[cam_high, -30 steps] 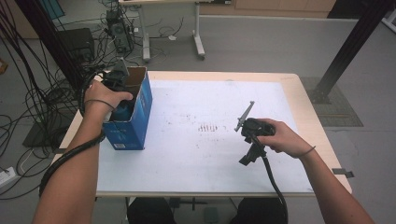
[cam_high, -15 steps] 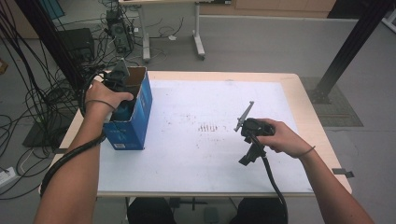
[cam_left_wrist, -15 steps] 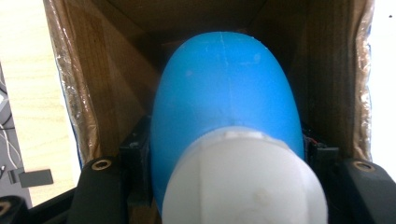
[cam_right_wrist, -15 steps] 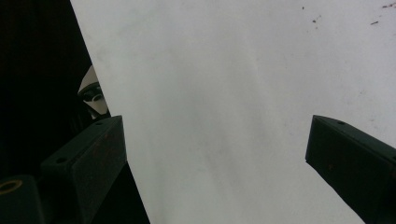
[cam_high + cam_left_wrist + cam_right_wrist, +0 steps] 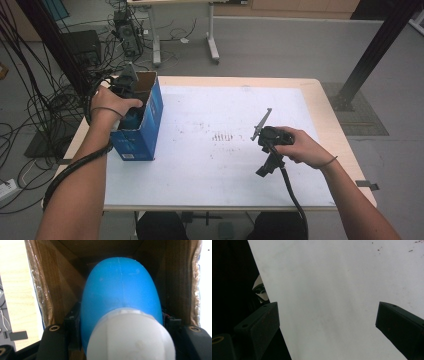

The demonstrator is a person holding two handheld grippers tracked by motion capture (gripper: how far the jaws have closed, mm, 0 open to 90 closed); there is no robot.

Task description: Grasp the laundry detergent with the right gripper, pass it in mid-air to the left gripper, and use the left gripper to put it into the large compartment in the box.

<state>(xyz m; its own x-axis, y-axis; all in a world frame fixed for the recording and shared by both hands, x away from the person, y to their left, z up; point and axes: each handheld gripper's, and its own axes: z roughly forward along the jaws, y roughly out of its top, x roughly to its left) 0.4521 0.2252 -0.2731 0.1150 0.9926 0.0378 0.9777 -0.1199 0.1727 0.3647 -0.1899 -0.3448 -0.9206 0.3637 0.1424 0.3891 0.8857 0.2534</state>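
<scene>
High view: counter (image 5: 320,100) with a pale wood rim and a white sheet (image 5: 200,165) over most of its top. A blue cardboard box (image 5: 142,127) stands open-topped at the left edge of the sheet, close to the counter's left rim. The left hand (image 5: 111,102) holds the left gripper (image 5: 127,89) down into the box mouth. A white label on the box's near face is too small to read. Faint reddish marks (image 5: 222,136) sit mid-sheet. The right hand (image 5: 300,146) holds the right gripper (image 5: 265,167) over the right-centre of the sheet, with bare sheet all round it and the near and right edges well apart. A cable (image 5: 292,192) trails off the near edge. The floor behind carries cables and another table's legs.

Left gripper view: inside the box, brown cardboard walls (image 5: 50,285) stand close on both sides. A blue rounded object with a white cap (image 5: 122,315) sits between the black jaws, which press against its sides, pinching it. Little free room remains either side.

Right gripper view: jaws spread wide, nothing between them, over the bare white sheet (image 5: 332,302). The sheet's edge runs diagonally at the left, dark beyond it. No writing legible.
</scene>
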